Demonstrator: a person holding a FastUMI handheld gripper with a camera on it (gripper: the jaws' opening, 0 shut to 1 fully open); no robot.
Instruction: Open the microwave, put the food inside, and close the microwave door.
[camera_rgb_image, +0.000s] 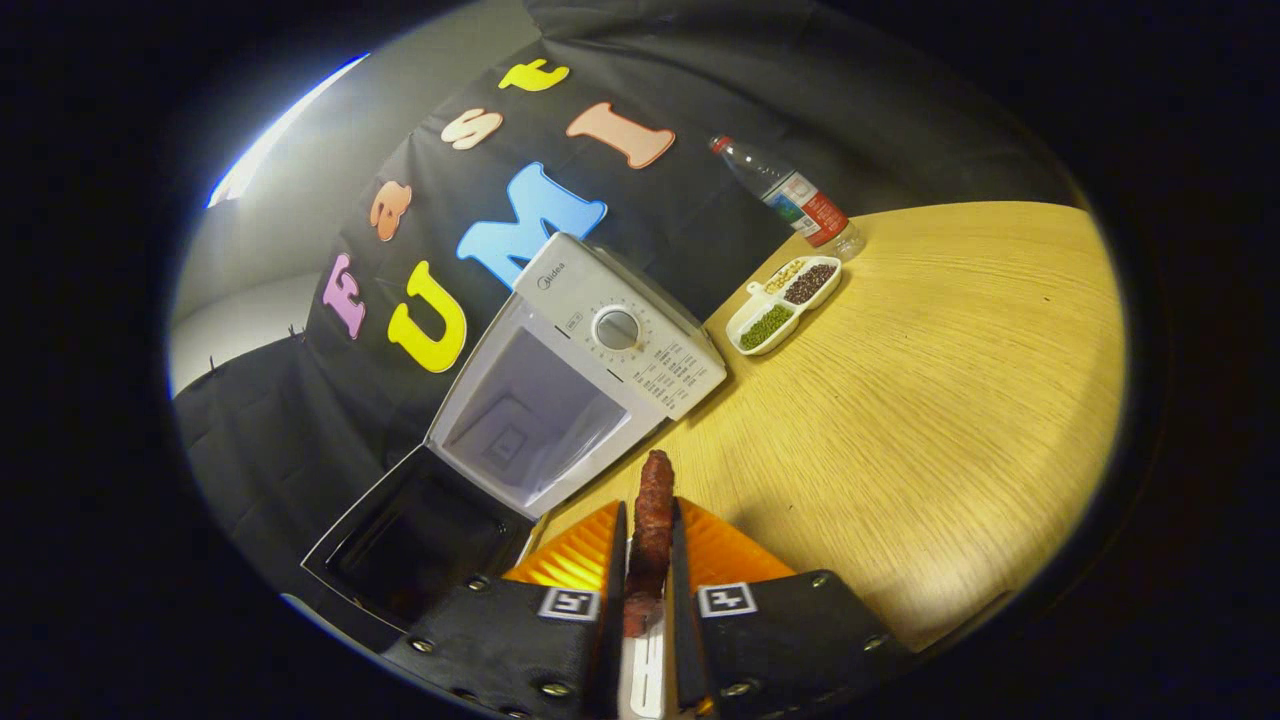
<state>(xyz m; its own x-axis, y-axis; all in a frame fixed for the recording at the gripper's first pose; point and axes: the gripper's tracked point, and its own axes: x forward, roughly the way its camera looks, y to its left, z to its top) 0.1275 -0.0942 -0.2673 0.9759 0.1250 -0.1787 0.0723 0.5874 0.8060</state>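
A white microwave stands on the wooden table, beyond my fingers and a little to their left. Its door hangs wide open, swung out to the left, and the pale cavity is bare. My gripper is shut on a dark red sausage-like piece of food, which sticks out past the fingertips and points toward the cavity's front edge. The food is held above the table, short of the microwave.
A white divided dish of green, dark and pale beans lies on the table to the right of the microwave. A plastic water bottle stands behind it against the black cloth wall.
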